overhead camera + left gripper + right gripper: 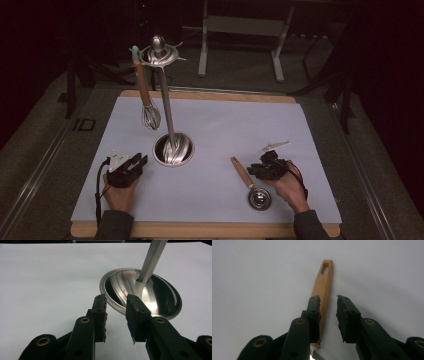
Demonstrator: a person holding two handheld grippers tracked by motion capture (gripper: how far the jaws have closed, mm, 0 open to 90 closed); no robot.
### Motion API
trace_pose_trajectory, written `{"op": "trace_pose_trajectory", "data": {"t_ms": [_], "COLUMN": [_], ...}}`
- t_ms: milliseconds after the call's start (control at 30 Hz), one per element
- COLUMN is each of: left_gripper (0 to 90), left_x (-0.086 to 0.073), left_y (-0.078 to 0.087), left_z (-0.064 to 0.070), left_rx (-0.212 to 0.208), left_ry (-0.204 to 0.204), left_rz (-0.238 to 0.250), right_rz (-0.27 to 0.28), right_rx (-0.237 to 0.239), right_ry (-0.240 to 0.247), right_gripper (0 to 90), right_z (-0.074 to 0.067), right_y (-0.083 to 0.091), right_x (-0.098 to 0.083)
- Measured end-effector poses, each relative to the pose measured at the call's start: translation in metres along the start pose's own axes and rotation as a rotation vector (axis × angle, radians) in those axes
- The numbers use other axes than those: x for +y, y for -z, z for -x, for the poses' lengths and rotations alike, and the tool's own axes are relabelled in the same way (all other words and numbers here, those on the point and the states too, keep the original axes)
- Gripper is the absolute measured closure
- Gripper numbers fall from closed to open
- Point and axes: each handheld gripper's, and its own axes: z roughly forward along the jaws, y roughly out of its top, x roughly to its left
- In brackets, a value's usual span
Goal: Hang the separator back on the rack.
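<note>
At the near right of the pale mat (215,125), a small ladle (251,186) lies flat, just beside the right gripper (256,169), and parts of it are hard to read. In the high view its steel bowl sits close to the person's right hand (289,189) and looks like a dark shiny disc whose inside cannot be made out. In the right gripper view the bowl is cut off at the bottom edge, and the left jaw covers part of the wooden handle (323,287), so the join between wood and metal is mostly hidden. The ladle's long axis runs from the bowl, nearest the person, up and to the left across the mat, the handle's slotted end pointing away toward the metal stand (173,149). The right gripper's jaws stand apart with the handle lying between them, nearer the left jaw; whether that pad touches the wood cannot be told, and nothing is clamped. The left gripper (140,161), at the near left, has its jaws parted with only mat between them, aimed at the stand's round base (150,293). The stand's pole is cut off at the top of that view. A whisk (146,90) hangs from the stand's top ring, its wires blurred.
</note>
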Motion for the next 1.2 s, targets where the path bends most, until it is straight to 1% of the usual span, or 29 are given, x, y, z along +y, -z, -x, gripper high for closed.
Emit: {"op": "trace_pose_trajectory", "data": {"t_ms": [33,67,167,267,367,533,667,767,800,833,900,1000,1067,1200], "left_gripper": [70.0,70.0,69.7,69.6,69.5,69.4,69.1,69.1,69.1,69.1,69.1,69.1,69.0,69.1], "left_x": [0.0,0.0,0.0,0.0,0.0,0.0,0.0,0.0,0.0,0.0,0.0,0.0,0.0,0.0], "left_y": [0.0,0.0,0.0,0.0,0.0,0.0,0.0,0.0,0.0,0.0,0.0,0.0,0.0,0.0], "left_z": [0.0,0.001,0.001,0.001,0.001,0.001,0.001,0.001,0.001,0.001,0.001,0.001,0.001,0.002], "left_rx": [0.0,0.002,0.004,0.006,0.006,0.006,0.007,0.007,0.008,0.009,0.008,0.009,0.01,0.011], "left_ry": [0.0,-0.003,-0.004,-0.005,-0.005,-0.004,-0.004,-0.004,-0.006,-0.006,-0.005,-0.006,-0.007,-0.007], "left_rz": [0.0,0.0,0.001,0.001,0.0,0.001,0.002,0.002,0.002,0.002,0.002,0.002,0.002,-0.001], "right_rz": [0.0,-0.019,-0.028,-0.03,-0.028,-0.039,-0.055,-0.059,-0.066,-0.09,-0.112,-0.142,-0.158,-0.186], "right_rx": [0.0,0.001,0.005,0.02,0.051,0.062,0.085,0.087,0.089,0.102,0.108,0.118,0.126,0.105], "right_ry": [0.0,0.008,0.011,0.0,-0.014,-0.028,-0.031,-0.037,-0.039,-0.044,-0.035,-0.053,-0.053,-0.056], "right_gripper": [70.5,69.4,69.0,68.5,68.5,68.8,69.6,69.6,69.4,68.0,67.5,67.1,67.4,68.1], "right_z": [0.0,-0.001,-0.002,-0.003,-0.003,-0.004,-0.005,-0.006,-0.006,-0.006,-0.007,-0.008,-0.009,-0.013], "right_y": [0.0,-0.001,-0.002,-0.002,-0.002,-0.004,-0.006,-0.005,-0.005,-0.006,-0.007,-0.012,-0.015,-0.019], "right_x": [0.0,-0.005,-0.01,-0.014,-0.016,-0.018,-0.021,-0.021,-0.021,-0.021,-0.021,-0.021,-0.02,-0.014]}}
